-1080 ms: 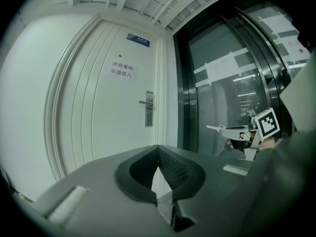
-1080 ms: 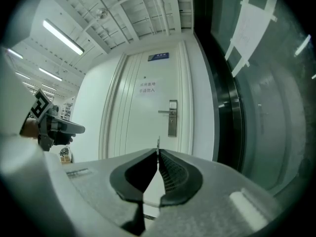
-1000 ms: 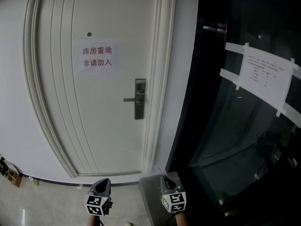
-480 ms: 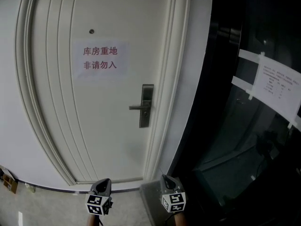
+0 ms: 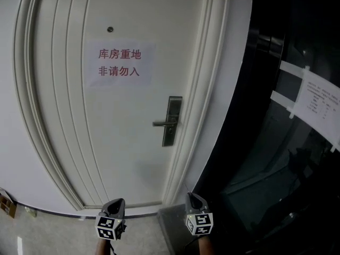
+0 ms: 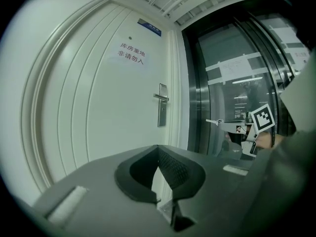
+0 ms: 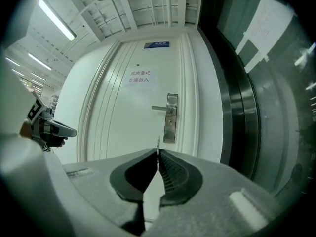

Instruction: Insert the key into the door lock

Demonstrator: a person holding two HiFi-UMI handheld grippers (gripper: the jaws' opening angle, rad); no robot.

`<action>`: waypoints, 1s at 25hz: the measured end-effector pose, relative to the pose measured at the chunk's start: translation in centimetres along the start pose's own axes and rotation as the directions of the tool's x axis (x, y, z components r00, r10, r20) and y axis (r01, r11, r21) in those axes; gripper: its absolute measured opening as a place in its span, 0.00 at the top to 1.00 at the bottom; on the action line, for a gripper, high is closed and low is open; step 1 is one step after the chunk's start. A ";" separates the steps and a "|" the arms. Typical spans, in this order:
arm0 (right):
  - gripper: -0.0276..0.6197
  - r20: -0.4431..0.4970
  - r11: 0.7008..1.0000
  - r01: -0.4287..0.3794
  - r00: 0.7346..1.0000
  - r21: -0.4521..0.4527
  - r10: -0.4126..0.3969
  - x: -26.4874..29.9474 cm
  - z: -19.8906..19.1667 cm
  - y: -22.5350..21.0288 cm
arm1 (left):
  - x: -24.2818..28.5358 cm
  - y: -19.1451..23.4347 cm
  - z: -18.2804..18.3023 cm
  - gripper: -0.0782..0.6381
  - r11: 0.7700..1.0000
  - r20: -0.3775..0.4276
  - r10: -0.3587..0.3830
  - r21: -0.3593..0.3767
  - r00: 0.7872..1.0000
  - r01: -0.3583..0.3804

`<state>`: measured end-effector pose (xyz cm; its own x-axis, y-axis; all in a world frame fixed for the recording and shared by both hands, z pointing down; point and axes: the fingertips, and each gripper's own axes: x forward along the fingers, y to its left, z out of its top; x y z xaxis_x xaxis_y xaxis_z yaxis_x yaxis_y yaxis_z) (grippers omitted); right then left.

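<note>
While your right gripper [image 7: 158, 151] pinches the key [image 7: 158, 142] between jaws drawn almost together, only a thin, pale metal sliver shows, standing on edge just past the tips. Ahead of that gripper, a little above and right of the key, sits the door lock [image 7: 170, 120]: a tall silvery plate with a lever handle [image 7: 159, 108] pointing left, on the white door [image 7: 123, 127]. Your left gripper [image 6: 158, 148] is closed on nothing, well short of the door.

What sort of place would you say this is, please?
Probably an office-building corridor outside a restricted storeroom: a white panelled door with a silver lever handle bears a paper notice in red characters, and a dark glass partition with a taped white sheet stands beside it.
</note>
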<state>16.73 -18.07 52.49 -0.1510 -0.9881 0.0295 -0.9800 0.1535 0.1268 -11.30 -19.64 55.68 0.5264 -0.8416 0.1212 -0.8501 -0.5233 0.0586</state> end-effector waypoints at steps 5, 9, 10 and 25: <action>0.94 0.003 1.000 -0.009 1.000 -0.011 0.010 2.1 0.4 0.5 | 1.5 1.3 0.1 0.89 1.000 0.005 0.001 -0.014 1.000 -0.001; 0.94 0.010 1.000 -0.017 1.000 0.006 0.017 3.9 0.4 0.2 | 3.3 1.8 0.4 0.89 1.000 0.009 -0.002 -0.008 1.000 0.002; 0.94 0.012 1.000 -0.019 1.000 0.011 0.019 4.5 0.4 0.2 | 3.8 2.0 0.5 0.89 1.000 0.009 0.001 -0.008 1.000 -0.001; 0.94 0.030 0.998 -0.038 0.999 -0.043 0.039 12.4 1.3 -3.3 | 11.2 4.2 2.0 0.89 1.000 0.009 0.026 -0.013 1.000 -0.026</action>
<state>17.88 -30.86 51.11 -0.1931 -0.9812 0.0048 -0.9670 0.1911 0.1683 -8.92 -31.55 55.26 0.5044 -0.8560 0.1137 -0.8635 -0.4998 0.0679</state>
